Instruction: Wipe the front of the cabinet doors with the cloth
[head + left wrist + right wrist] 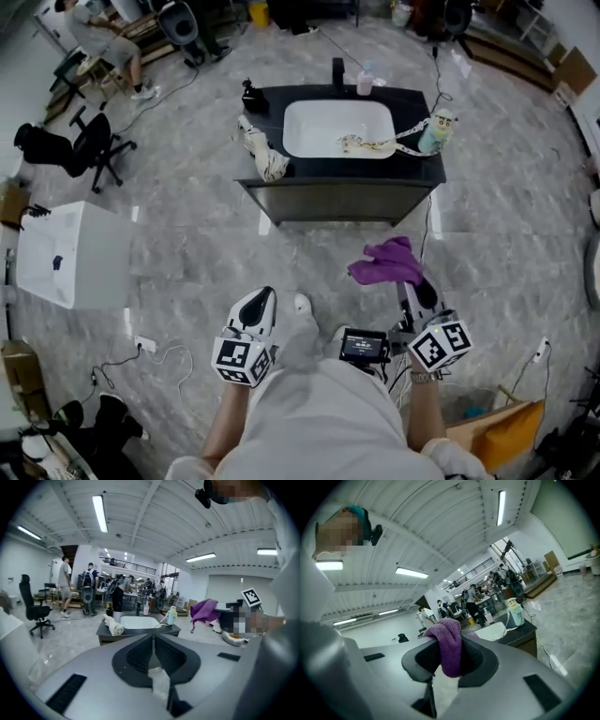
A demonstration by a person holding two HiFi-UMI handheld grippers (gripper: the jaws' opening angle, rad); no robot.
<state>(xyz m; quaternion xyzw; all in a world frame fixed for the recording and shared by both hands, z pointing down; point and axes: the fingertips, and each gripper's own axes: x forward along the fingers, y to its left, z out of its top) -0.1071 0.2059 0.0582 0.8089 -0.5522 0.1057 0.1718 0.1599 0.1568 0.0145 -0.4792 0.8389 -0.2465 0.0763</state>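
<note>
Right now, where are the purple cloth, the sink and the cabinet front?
purple cloth [386,262], head view, middle of the bunch.
sink [319,127], head view, bare white basin floor.
cabinet front [337,200], head view, middle of the dark panel.

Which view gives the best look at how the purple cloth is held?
The right gripper view: the purple cloth sits pinched between the jaws of the right gripper, close up. The head view shows it bunched beyond that gripper; the left gripper view shows it from the side.

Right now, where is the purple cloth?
The purple cloth is clamped in the right claw, right of centre in the head view, held up on the near side of the sink cabinet.
</note>
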